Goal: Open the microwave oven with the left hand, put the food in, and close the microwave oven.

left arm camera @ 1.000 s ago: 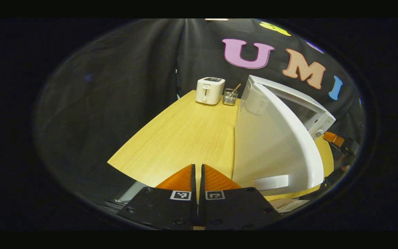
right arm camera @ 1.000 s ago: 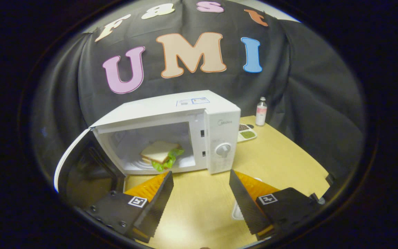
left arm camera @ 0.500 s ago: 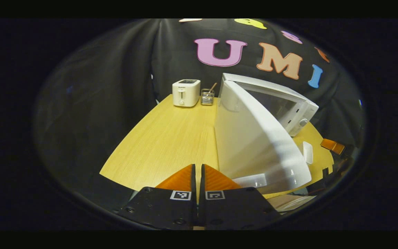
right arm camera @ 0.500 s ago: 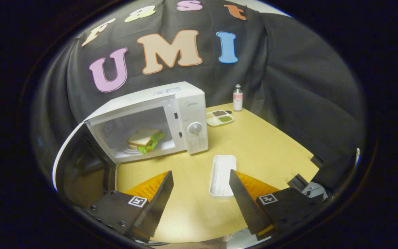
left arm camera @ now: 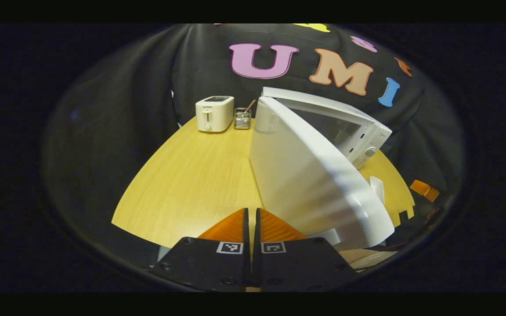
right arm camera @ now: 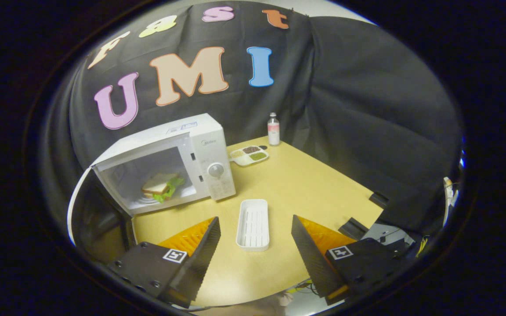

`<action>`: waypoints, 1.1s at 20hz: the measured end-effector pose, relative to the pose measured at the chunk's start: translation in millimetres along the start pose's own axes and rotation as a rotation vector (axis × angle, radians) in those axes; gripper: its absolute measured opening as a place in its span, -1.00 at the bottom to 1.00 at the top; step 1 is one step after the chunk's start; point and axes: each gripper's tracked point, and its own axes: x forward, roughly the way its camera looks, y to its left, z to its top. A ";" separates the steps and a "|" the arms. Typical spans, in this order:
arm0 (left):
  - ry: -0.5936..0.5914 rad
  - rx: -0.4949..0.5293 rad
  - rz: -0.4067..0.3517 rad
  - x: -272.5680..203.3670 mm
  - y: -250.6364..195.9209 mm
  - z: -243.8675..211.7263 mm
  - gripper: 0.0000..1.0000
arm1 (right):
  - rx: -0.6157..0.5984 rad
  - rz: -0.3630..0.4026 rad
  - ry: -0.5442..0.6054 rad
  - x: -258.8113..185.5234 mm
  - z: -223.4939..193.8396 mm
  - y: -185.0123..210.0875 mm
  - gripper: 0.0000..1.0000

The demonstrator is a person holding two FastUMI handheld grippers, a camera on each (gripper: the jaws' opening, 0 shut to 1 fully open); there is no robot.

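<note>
Two tools are in my hands: my left tool (left arm camera: pixel 251 219), low in the middle of the left gripper view, has its fingers pressed together with nothing between them, and my right tool (right arm camera: pixel 255 239), along the bottom of the right gripper view, stands wide apart and holds nothing. Left of centre in the right gripper view the white microwave oven (right arm camera: pixel 200 151) sits on the wooden table (right arm camera: pixel 314 188) with its door (right arm camera: pixel 79 206) swung out toward the lower left of the frame. Inside, on the turntable, lies the sandwich (right arm camera: pixel 160 186) with green lettuce showing at its edge. A brand mark sits above the dial (right arm camera: pixel 216 170), too small for me to make out. Between my right tool's fingers a white empty tray (right arm camera: pixel 253 224) rests on the table. Farther back a sectioned dish (right arm camera: pixel 248 155) and a small bottle (right arm camera: pixel 273 129) stand near the wall. In the left gripper view a toaster (left arm camera: pixel 214 113) and a wire holder (left arm camera: pixel 242 118) stand at upper centre.
</note>
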 end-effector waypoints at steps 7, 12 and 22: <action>-0.010 0.046 -0.042 22.1 -41.4 17.5 -0.98 | -0.079 -0.005 0.014 6.0 9.0 -21.7 1.00; -0.013 0.074 -0.007 33.7 -66.3 29.2 -1.00 | -0.119 0.049 0.021 23.1 23.4 -37.3 0.86; -0.083 0.107 0.075 62.1 -121.5 58.5 -0.99 | -0.185 0.152 0.021 66.2 42.9 -78.2 0.86</action>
